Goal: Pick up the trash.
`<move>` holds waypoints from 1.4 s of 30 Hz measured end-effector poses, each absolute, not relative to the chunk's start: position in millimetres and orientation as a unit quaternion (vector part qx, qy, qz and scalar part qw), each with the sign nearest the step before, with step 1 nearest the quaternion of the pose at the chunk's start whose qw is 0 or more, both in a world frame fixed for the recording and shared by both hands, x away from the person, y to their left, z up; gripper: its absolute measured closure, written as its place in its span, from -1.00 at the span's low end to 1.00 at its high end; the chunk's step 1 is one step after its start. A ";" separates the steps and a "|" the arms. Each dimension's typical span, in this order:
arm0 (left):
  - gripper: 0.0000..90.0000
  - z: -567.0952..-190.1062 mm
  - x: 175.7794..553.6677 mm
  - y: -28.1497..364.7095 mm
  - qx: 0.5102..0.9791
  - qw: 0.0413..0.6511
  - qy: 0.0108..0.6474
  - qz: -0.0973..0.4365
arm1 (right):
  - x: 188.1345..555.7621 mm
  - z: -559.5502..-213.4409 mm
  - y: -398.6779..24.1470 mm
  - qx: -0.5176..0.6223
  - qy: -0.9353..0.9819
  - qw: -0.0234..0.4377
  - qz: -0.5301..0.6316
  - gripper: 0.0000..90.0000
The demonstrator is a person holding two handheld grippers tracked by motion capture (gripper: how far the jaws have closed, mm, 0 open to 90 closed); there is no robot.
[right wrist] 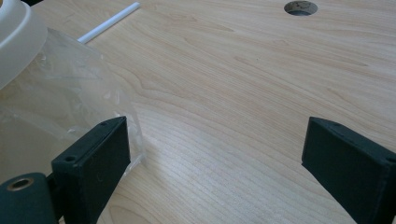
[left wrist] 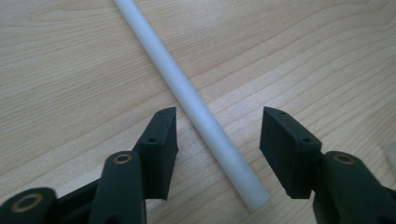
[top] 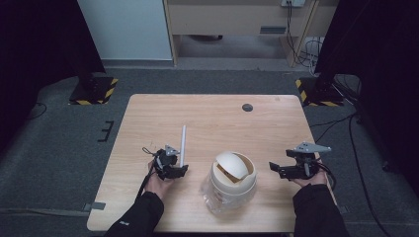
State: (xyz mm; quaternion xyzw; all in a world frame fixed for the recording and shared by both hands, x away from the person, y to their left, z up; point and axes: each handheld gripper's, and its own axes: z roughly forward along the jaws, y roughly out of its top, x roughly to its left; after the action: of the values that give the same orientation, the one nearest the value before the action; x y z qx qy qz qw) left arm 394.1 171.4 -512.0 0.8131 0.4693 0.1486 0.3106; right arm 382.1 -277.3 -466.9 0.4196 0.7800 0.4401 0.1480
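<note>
A thin white rod (top: 182,145) lies on the wooden table (top: 217,118), running away from the person. My left gripper (top: 181,170) hovers low over the rod's near end. In the left gripper view the rod (left wrist: 187,88) passes between the two black jaws of the left gripper (left wrist: 219,115), which stand apart on either side without touching it. My right gripper (top: 273,168) is held to the right of a small white bin (top: 232,180) with a domed swing lid and a clear plastic liner. The right gripper (right wrist: 215,135) has its jaws wide open with bare table between them; the liner (right wrist: 79,84) lies by one jaw.
A round cable hole (top: 247,107) sits near the table's far edge. Dark carpet surrounds the table, with stand bases marked in yellow and black (top: 94,91) at the back left and back right. The rod's far end (right wrist: 109,21) shows beyond the liner.
</note>
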 end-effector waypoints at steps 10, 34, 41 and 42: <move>0.34 -513.8 395.9 174.9 0.815 0.293 0.480 0.140 | 382.4 -468.4 -275.6 0.419 0.784 0.144 0.435 -0.81; 0.73 -510.7 395.8 178.6 0.812 0.285 0.482 0.162 | 382.7 -469.5 -275.4 0.419 0.788 0.143 0.428 -0.80; 0.73 -501.7 393.7 182.5 0.803 0.309 0.480 0.172 | 382.8 -469.5 -275.5 0.419 0.788 0.144 0.427 -0.80; 0.73 -500.7 393.4 183.0 0.803 0.312 0.479 0.172 | 382.7 -469.5 -275.5 0.419 0.788 0.144 0.427 -0.80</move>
State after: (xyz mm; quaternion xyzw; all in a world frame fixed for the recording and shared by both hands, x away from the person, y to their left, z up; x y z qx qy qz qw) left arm 393.4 183.0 -500.7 0.8025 0.4786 0.1720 0.3119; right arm 382.7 -275.5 -469.5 0.4193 0.7879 0.4271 0.1445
